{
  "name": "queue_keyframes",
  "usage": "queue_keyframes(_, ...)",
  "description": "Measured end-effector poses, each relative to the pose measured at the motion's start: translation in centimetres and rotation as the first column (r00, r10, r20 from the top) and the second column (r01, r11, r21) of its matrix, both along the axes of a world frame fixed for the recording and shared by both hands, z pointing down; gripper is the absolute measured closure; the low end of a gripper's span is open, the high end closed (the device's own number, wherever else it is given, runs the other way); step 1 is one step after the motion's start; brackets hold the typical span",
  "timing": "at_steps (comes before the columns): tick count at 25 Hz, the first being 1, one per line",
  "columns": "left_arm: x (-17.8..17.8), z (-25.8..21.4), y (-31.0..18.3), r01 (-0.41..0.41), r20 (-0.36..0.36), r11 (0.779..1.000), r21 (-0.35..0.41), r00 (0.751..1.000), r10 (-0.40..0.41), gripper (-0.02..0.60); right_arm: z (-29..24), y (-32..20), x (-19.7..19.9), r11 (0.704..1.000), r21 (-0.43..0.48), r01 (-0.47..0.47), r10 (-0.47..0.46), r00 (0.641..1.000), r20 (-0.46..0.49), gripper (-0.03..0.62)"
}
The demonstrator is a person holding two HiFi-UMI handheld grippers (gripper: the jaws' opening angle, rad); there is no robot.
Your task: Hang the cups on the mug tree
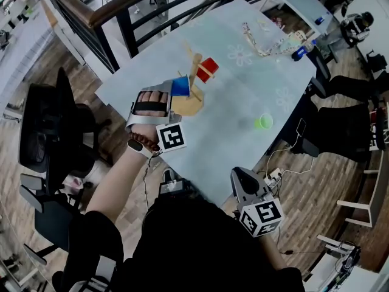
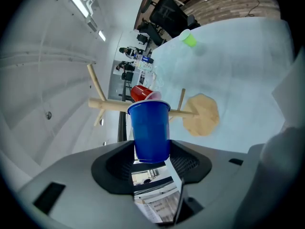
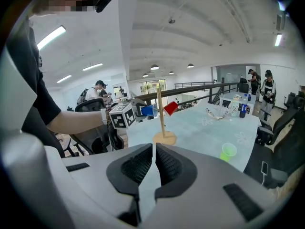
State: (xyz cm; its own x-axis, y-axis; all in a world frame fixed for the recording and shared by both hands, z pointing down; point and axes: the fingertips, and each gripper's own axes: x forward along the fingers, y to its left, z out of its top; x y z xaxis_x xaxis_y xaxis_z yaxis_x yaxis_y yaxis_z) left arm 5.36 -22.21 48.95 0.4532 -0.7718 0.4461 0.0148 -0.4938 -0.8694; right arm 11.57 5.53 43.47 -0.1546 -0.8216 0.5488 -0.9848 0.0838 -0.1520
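A wooden mug tree (image 1: pixel 193 84) stands on the pale table (image 1: pixel 243 145), and a red cup (image 1: pixel 207 69) hangs on one of its pegs. My left gripper (image 1: pixel 175 91) is shut on a blue cup (image 1: pixel 180 87), which it holds sideways right beside the tree's pole. In the left gripper view the blue cup (image 2: pixel 150 130) sits between the jaws, its rim close to the pole (image 2: pixel 114 105), with the red cup (image 2: pixel 142 93) behind. A green cup (image 1: pixel 263 121) stands alone on the table to the right. My right gripper (image 1: pixel 239 175) hangs shut and empty by the table's near edge.
Black office chairs (image 1: pixel 42 126) stand left of the table, and a dark railing (image 1: pixel 121 17) runs behind it. A blue bottle (image 1: pixel 299 52) and loose clutter (image 1: pixel 264 44) lie at the far end. People (image 3: pixel 266 86) stand far back in the right gripper view.
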Motion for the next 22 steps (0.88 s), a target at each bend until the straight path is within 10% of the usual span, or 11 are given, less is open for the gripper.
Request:
queue_keyframes(9,-1.8,-1.2,-1.7,-0.030,0.279,0.980,0.199,0.960,-0.027,0.342,0.0,-0.2,-0.4,1.000,0.011,0.014,-0.014,1.000,0.004,0.551)
queue_keyframes(16,-2.0,-1.6,-1.4,-0.020,0.254,0.982,0.188,0.967,-0.028,0.342,0.0,-0.3,-0.4,1.000,0.014,0.014,-0.014,1.000,0.022,0.551)
queue_keyframes(22,0.5,-1.0,1.4,-0.045,-0.027,0.999,-0.012,0.999,0.045,0.342,-0.1,-0.4,-0.2,1.000,0.018,0.010,-0.011,0.999,0.032,0.551)
